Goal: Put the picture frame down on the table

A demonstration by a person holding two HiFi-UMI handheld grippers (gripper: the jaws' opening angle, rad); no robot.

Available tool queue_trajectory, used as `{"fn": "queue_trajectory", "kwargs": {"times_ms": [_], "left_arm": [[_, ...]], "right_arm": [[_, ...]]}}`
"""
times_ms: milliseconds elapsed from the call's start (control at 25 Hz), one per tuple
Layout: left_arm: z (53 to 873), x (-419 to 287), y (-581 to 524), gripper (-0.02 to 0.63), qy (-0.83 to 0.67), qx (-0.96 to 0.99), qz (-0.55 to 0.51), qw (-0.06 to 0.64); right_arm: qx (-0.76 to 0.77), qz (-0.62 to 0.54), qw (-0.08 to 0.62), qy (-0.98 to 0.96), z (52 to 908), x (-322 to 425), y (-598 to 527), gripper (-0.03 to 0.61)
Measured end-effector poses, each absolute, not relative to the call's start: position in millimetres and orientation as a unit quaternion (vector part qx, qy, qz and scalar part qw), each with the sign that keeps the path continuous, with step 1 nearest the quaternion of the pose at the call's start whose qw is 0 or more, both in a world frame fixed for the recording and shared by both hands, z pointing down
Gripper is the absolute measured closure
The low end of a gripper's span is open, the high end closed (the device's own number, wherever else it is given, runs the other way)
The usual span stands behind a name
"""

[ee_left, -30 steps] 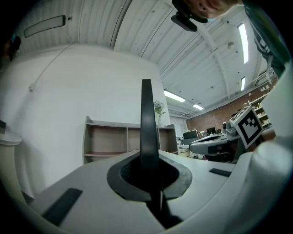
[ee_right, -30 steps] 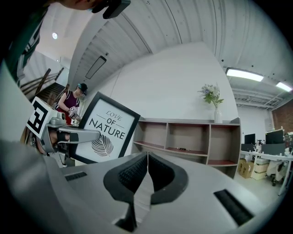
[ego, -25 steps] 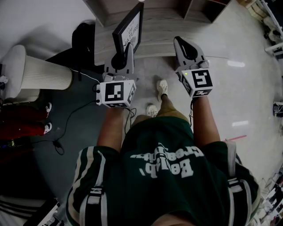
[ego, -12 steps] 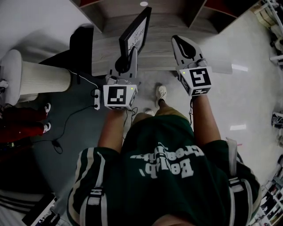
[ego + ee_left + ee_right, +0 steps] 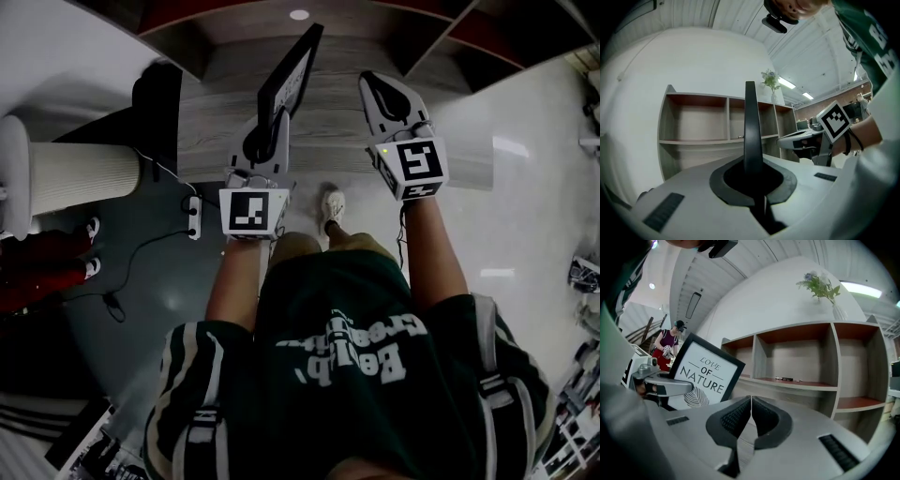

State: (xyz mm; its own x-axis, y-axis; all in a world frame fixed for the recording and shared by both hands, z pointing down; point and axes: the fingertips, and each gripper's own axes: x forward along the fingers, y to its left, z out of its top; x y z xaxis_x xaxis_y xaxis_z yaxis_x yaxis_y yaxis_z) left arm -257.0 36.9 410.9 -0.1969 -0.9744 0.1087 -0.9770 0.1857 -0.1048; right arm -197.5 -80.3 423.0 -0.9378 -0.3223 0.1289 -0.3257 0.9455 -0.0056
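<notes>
A black picture frame (image 5: 289,80) with a white "Love of Nature" print (image 5: 704,377) stands upright over the grey wooden table (image 5: 328,112). My left gripper (image 5: 266,142) is shut on the frame's lower edge; in the left gripper view the frame (image 5: 751,131) shows edge-on, rising from between the jaws. Whether the frame touches the table is hidden. My right gripper (image 5: 384,94) hovers over the table to the right of the frame, shut with nothing in it; its dark pads (image 5: 736,420) meet.
A wooden shelf unit (image 5: 801,376) with open compartments rises behind the table, a plant vase (image 5: 820,287) on top. A white ribbed cylinder (image 5: 80,173) and cables (image 5: 141,253) lie on the floor at left. A person (image 5: 668,345) stands far left.
Both grippers have moved forward over the table, carrying the frame farther in toward the shelf unit. The frame stays upright in the left gripper.
</notes>
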Motion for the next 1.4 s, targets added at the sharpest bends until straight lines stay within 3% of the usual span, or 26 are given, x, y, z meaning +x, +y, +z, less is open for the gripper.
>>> {"fn": "queue_trajectory", "kwargs": {"times_ms": [320, 520, 680, 920, 1400], "left_arm": [[448, -269, 4, 0.588, -0.768, 0.636, 0.077, 0.022], [368, -198, -29, 0.588, -0.765, 0.641, 0.059, 0.025], [370, -178, -58, 0.588, -0.758, 0.65, 0.051, 0.03], [254, -77, -93, 0.588, -0.748, 0.661, 0.037, 0.043], [319, -78, -98, 0.588, -0.752, 0.656, 0.048, 0.048]], "right_arm": [[0.173, 0.029, 0.059, -0.983, 454, -216, -113, 0.543], [0.188, 0.021, 0.068, -0.98, 374, -138, -131, 0.543], [0.196, 0.018, 0.078, -0.977, 377, -116, -151, 0.543], [0.219, -0.001, 0.105, -0.97, 244, 1, -185, 0.543], [0.198, 0.042, 0.126, -0.971, 308, -14, -180, 0.543]]}}
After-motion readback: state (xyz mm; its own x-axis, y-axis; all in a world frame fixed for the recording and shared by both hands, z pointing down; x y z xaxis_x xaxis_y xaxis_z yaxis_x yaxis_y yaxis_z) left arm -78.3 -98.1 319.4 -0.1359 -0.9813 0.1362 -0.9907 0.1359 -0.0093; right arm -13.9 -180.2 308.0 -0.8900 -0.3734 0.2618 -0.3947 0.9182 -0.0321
